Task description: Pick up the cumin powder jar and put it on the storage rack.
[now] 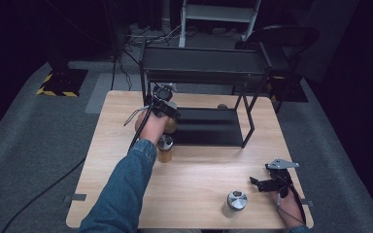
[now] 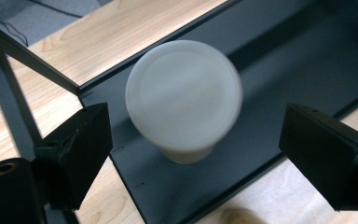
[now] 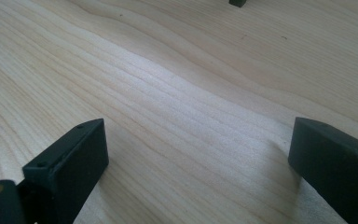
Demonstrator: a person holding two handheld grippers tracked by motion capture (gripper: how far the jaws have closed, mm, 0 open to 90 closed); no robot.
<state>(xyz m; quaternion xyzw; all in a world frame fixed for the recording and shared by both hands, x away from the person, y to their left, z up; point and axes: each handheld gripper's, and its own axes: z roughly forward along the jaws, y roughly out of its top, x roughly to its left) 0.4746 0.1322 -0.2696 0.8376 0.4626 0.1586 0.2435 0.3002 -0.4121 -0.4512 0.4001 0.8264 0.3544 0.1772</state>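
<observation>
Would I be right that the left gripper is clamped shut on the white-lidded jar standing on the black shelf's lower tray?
Not quite. In the left gripper view the left gripper has its jaws spread wide, clear of the white-lidded jar on both sides, so it is open, not clamped. The rest holds: the jar stands on the lower tray of the black shelf.

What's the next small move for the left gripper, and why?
Probably lift the left gripper straight back off the white-lidded jar. The jar stands on the black rack's lower shelf, and the jaws are open, clear of both its sides, so it looks placed.
</observation>
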